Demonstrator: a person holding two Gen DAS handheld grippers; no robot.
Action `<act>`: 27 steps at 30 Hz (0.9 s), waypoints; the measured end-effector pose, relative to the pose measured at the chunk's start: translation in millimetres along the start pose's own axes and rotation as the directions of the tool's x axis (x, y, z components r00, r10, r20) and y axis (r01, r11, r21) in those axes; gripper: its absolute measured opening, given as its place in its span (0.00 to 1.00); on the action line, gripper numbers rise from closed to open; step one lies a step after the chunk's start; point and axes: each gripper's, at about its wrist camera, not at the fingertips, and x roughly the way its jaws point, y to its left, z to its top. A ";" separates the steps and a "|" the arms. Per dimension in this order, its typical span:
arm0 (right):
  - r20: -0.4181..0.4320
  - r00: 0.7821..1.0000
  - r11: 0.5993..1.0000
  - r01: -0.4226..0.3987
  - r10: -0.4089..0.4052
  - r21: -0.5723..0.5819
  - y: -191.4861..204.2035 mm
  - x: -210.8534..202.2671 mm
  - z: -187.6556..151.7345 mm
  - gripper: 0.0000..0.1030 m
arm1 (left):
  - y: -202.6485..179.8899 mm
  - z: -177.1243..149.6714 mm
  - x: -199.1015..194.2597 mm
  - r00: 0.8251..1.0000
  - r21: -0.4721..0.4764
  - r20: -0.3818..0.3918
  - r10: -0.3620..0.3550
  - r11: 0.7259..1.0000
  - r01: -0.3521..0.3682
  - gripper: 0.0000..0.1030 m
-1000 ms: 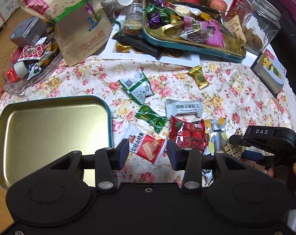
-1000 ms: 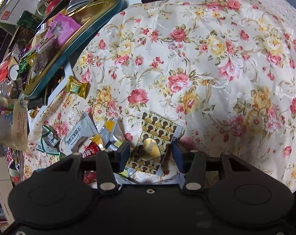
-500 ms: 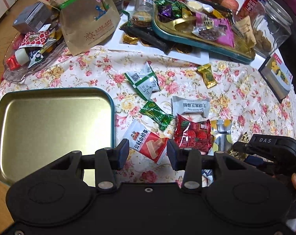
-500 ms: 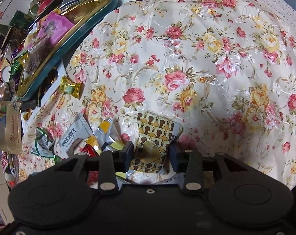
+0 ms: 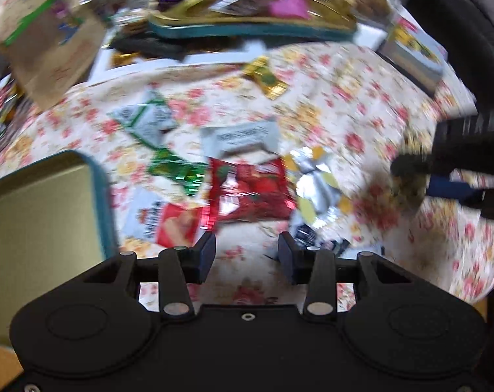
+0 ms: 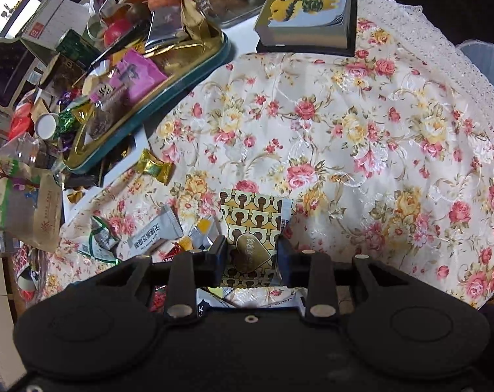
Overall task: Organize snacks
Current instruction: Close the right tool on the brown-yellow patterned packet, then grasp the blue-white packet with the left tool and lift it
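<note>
A floral cloth (image 6: 361,137) covers the crowded counter, with loose snacks scattered near an empty gold tray (image 5: 41,219). The right gripper (image 6: 251,256) has just been closing its jaws, and they now pinch the gold-and-brown patterned packet (image 6: 255,215), which looks lifted slightly off the cloth. The left gripper (image 5: 246,256) hangs wide open with nothing between its jaws, above bare cloth just short of the red strawberry packet (image 5: 250,192) and the red-and-white packet (image 5: 168,225). The step in hand is probably a pick-up; next the packet must be carried across to the tray. Compared with a second ago, the left view has shifted sideways and blurred, the tray sliding toward its left edge.
</note>
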 end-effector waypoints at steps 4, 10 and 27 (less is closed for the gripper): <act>0.022 0.999 0.999 -0.029 0.028 0.042 -10.6 -13.8 5.3 0.34 | -18.8 -11.5 13.0 1.000 0.099 -0.006 -0.031 0.995 0.031 0.48; 0.060 0.996 0.993 -0.069 0.063 0.099 -23.1 -34.5 14.2 0.34 | -35.2 -24.0 20.6 0.997 0.164 0.072 -0.026 0.986 0.013 0.49; 0.063 0.990 0.985 -0.134 0.128 0.105 -31.6 -54.5 14.2 0.34 | -53.5 -28.8 29.2 0.995 0.257 0.102 -0.012 0.966 -0.014 0.52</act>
